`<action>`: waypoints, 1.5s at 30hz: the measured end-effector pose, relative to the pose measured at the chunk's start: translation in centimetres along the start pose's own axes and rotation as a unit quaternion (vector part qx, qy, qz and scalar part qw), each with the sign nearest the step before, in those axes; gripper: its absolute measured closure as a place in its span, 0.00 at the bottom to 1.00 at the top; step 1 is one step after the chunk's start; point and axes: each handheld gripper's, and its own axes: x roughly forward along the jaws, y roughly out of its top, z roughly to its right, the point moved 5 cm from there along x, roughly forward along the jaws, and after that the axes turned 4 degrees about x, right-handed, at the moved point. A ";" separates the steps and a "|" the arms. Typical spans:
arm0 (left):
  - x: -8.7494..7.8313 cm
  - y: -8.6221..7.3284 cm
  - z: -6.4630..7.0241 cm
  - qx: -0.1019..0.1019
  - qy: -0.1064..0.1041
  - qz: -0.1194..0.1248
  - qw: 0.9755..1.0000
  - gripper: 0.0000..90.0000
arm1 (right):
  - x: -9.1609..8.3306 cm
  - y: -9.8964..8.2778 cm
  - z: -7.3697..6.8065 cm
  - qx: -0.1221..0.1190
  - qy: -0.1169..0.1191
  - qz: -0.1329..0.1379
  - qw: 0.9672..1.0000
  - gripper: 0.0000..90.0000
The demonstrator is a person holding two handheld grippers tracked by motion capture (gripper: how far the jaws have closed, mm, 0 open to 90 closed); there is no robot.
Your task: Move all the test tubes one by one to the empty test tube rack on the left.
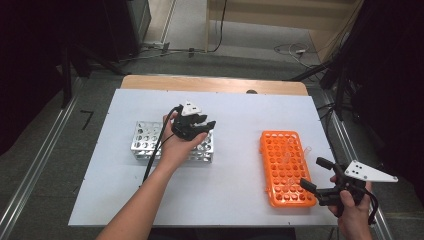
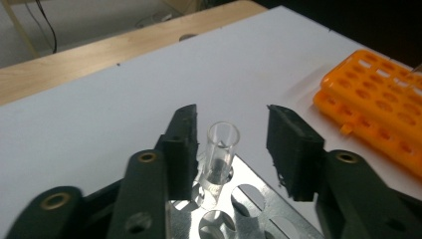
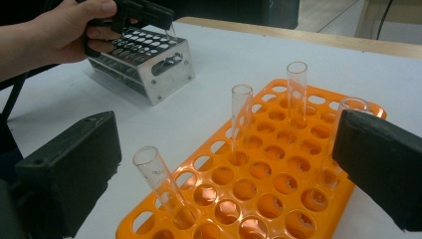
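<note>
My left gripper [image 2: 231, 144] stood spread around a glass tube [image 2: 220, 149] in the metal rack [image 1: 145, 142]. My right gripper [image 3: 224, 164] gaped over the orange rack [image 3: 278, 179]; the high view barely showed its tubes [image 3: 241, 117].

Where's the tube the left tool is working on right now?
The tube stands in a corner hole of the metal rack, between the open jaws of the left tool.
</note>
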 end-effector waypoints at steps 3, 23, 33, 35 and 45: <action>-0.8 0.3 0.1 -0.011 -0.007 0.019 1.000 0.43 | 0.0 0.0 -0.1 -0.002 0.004 0.000 1.000 0.00; -8.7 -1.1 2.0 0.009 -0.036 0.082 0.996 0.00 | 0.8 -0.3 -1.0 -0.010 0.037 -0.015 0.999 0.00; -12.9 -3.3 2.7 0.013 -0.026 0.100 0.995 0.00 | 1.6 -1.0 -1.3 -0.012 0.053 -0.038 0.998 0.00; -13.6 -3.8 2.6 0.014 -0.020 0.101 0.995 0.00 | 1.8 -1.3 -1.4 -0.014 0.055 -0.046 0.997 0.00; -15.3 -6.0 2.3 0.005 -0.010 0.096 0.995 0.00 | 2.5 -2.2 -1.7 -0.020 0.069 -0.077 0.994 0.05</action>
